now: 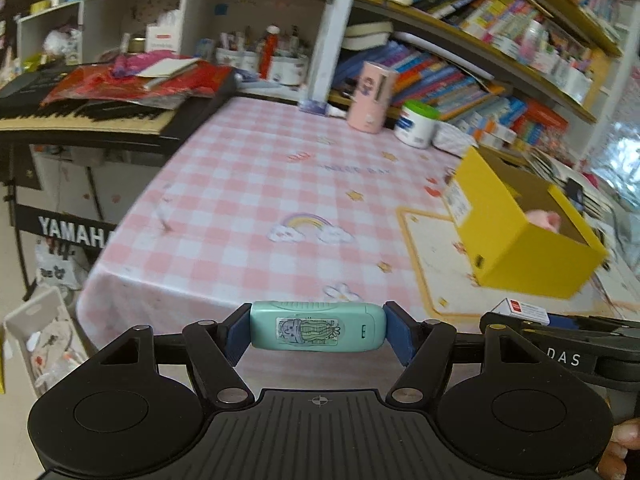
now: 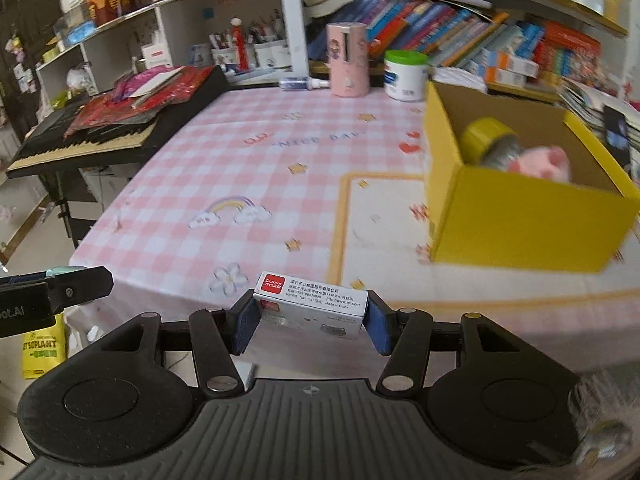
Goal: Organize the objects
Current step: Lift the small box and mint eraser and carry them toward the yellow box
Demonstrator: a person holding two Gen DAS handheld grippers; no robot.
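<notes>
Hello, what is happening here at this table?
A person is tidying things with a handheld gripper in each hand. The left gripper is shut on a mint-green device, and the right gripper is shut on a small white box. Both are held above the near edge of the table. A yellow box stands open on the table's right side, with a jar and something pink already inside.

Your table, with the box on its right side.
Behind the box [image 2: 520, 216] stands a tub [image 2: 405, 76]; a keyboard [image 2: 100, 136] is left of the table [image 2: 240, 168].
</notes>
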